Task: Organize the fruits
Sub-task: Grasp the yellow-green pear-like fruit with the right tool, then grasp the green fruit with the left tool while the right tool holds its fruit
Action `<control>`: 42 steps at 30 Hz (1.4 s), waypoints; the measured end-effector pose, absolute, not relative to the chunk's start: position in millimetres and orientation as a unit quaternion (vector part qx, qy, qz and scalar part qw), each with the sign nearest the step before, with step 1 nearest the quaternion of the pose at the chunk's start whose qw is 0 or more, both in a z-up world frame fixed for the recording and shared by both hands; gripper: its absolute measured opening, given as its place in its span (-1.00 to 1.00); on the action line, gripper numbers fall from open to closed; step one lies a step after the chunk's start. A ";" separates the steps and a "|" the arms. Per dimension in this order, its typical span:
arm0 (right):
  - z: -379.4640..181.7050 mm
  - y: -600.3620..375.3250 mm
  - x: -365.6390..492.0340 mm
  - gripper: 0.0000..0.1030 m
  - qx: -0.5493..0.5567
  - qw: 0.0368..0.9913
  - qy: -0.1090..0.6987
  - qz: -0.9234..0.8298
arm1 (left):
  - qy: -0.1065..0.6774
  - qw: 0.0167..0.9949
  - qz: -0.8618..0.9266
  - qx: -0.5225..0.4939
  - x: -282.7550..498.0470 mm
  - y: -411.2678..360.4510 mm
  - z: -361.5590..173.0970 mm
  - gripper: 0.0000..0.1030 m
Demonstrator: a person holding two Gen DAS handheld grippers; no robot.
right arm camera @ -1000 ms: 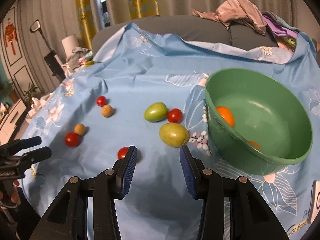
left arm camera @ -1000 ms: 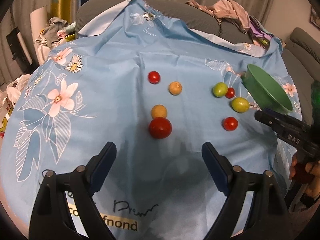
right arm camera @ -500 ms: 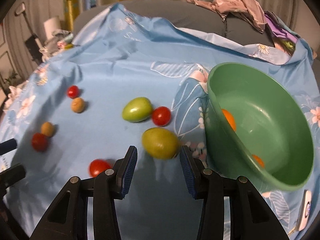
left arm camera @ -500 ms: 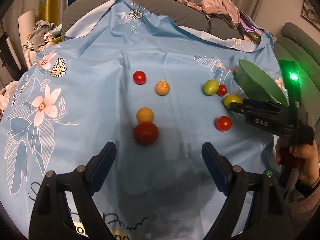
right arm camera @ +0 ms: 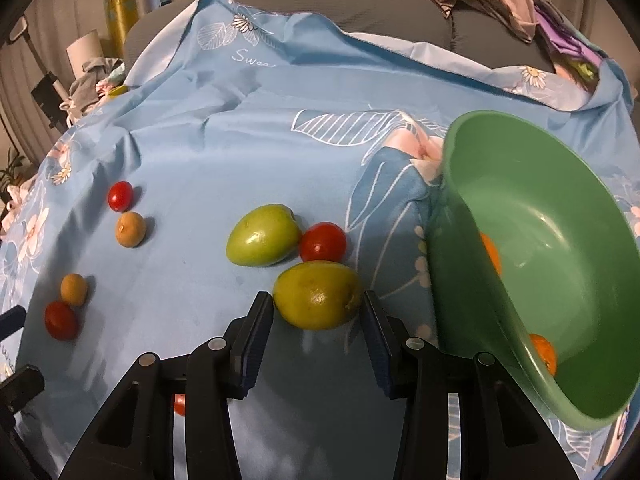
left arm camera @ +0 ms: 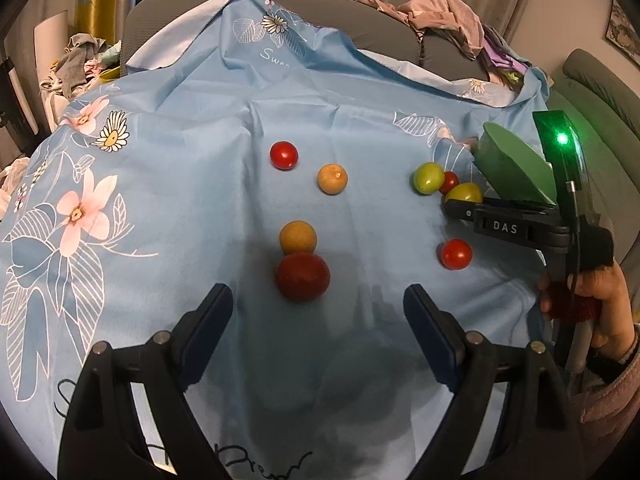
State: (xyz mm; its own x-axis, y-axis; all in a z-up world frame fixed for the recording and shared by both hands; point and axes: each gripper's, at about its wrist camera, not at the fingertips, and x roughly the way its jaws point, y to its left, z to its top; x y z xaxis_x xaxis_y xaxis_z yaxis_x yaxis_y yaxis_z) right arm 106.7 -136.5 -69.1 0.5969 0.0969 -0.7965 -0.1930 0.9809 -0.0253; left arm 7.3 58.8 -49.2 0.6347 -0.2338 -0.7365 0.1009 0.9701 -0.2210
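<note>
Several small fruits lie on a blue flowered cloth (left arm camera: 180, 184). In the right wrist view a yellow-green fruit (right arm camera: 318, 294) sits between the tips of my right gripper (right arm camera: 316, 312), which is open, its pads beside the fruit. Just behind lie a green fruit (right arm camera: 262, 236) and a red tomato (right arm camera: 323, 242). The green bowl (right arm camera: 460, 280) on the right is tilted and holds two orange fruits (right arm camera: 490, 252). My left gripper (left arm camera: 318, 308) stands wide open, just short of a big red tomato (left arm camera: 303, 276) with a yellow fruit (left arm camera: 298, 237) touching it.
Farther back lie a red tomato (left arm camera: 284, 155) and a tan fruit (left arm camera: 332, 178); another red tomato (left arm camera: 456, 254) lies under the right gripper's arm (left arm camera: 500, 226). A person's hand (left arm camera: 592, 300) holds that gripper. Clothes (left arm camera: 444, 12) are piled on the grey sofa behind.
My right gripper has come forward and down until the yellow-green fruit lies between its tips. The left gripper has hardly moved and stays open.
</note>
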 end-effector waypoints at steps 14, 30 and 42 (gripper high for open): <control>-66.8 -144.2 108.7 -0.21 -0.024 0.896 0.423 0.130 | 0.425 0.898 -0.092 -0.072 15.9 52.5 -46.8 0.70; -57.6 -170.6 63.1 -0.24 -0.004 0.896 0.397 0.201 | 0.442 0.875 -0.196 0.002 112.6 -37.8 -28.4 0.48; -60.8 -189.4 61.5 -0.24 0.029 0.893 0.394 0.217 | 0.490 0.842 -0.219 0.053 164.0 -83.9 -65.2 -0.19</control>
State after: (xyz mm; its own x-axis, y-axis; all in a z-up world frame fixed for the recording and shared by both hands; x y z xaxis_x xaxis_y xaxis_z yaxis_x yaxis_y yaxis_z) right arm 61.5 -189.4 -60.8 0.5957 0.4096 -0.6910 -0.3643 0.9044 0.2220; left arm 164.0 -83.9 -65.2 0.4248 -0.3168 -0.8481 0.4199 0.8988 -0.1254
